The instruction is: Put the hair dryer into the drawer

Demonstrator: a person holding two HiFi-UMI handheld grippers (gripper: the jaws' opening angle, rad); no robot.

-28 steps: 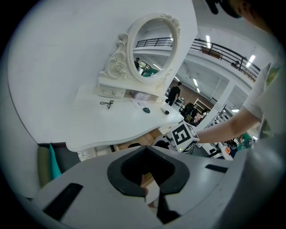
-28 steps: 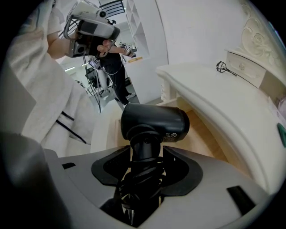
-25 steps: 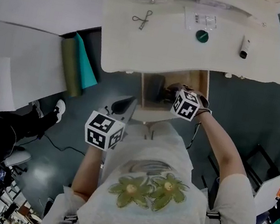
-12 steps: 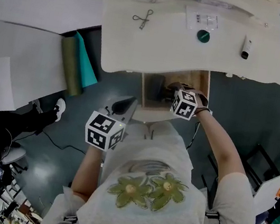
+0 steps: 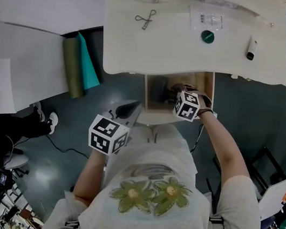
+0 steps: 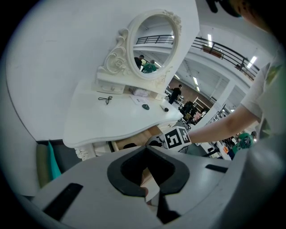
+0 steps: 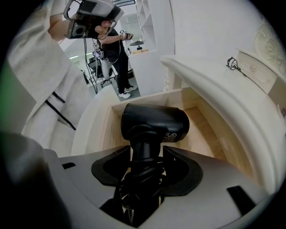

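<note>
dryer (image 7: 154, 121) is inside the open drawer (image 7: 203, 134), under the front edge of the tabletop (image 5: 159, 54). right gripper (image 7: 144, 156) is clenched on its handle. left gripper (image 6: 151, 197) has its 2 jaws together on nothing, off the drawer's front left corner.

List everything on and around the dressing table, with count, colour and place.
dressing table: one, white, ahead of the person
mirror: one, oval, white carved frame, table's back
drawer: one, light wood, open under the table
hair dryer: one, black, over the open drawer
scissors-like tool: one, dark, tabletop left
round object: one, dark green, tabletop middle
small tube: one, white with dark end, tabletop right
rolled mats: two, olive and teal, left of the table
left gripper: one, grey, shut, empty, near the person's body
right gripper: one, grey, shut on the hair dryer's handle
</note>
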